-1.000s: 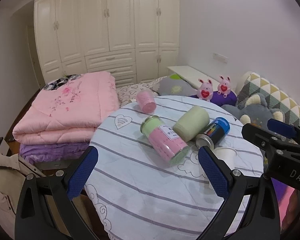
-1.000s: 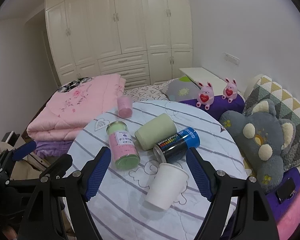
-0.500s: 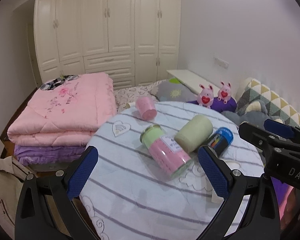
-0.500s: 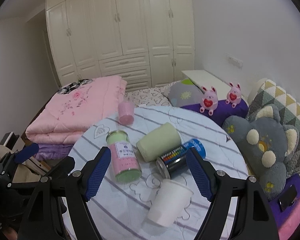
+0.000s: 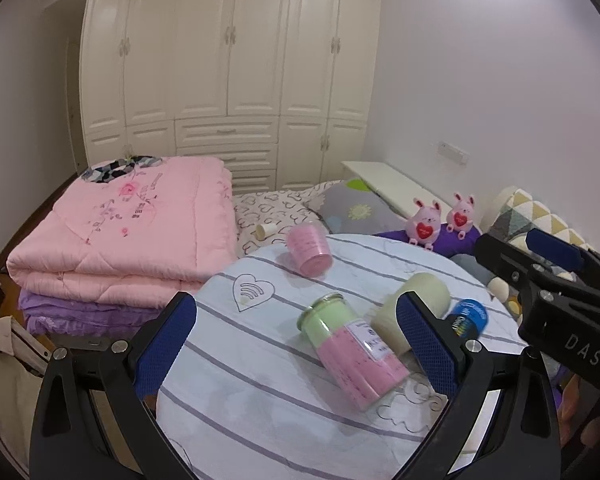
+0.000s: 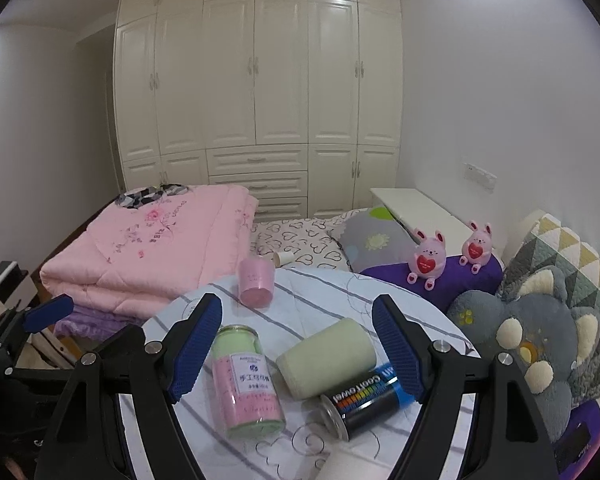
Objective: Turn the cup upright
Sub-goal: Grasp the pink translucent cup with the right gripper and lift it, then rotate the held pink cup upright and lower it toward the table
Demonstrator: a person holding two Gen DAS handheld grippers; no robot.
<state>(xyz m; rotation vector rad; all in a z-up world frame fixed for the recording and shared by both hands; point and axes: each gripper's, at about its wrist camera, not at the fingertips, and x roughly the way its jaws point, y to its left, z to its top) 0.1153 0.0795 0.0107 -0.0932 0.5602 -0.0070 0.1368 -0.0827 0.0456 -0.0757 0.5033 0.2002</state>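
Striped counter point(image 6: 320, 308), lower centre of both views, with a white wardrobe point(image 6: 260, 80) behind. On it lie a pink cup point(image 6: 255, 282), a green cup point(image 6: 326, 358), a jar point(image 6: 246, 382) and a can point(image 6: 366, 400), all on their sides. Left gripper point(image 5: 296, 350) and right gripper point(image 6: 298, 350) hover, fingers wide and empty.

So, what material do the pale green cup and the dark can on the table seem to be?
Pale green cup: probably matte plastic or coated paper; its side is dull, opaque and shows no glare. Dark can: likely metal with a glossy printed wrap; its end rim is silvery and shiny.
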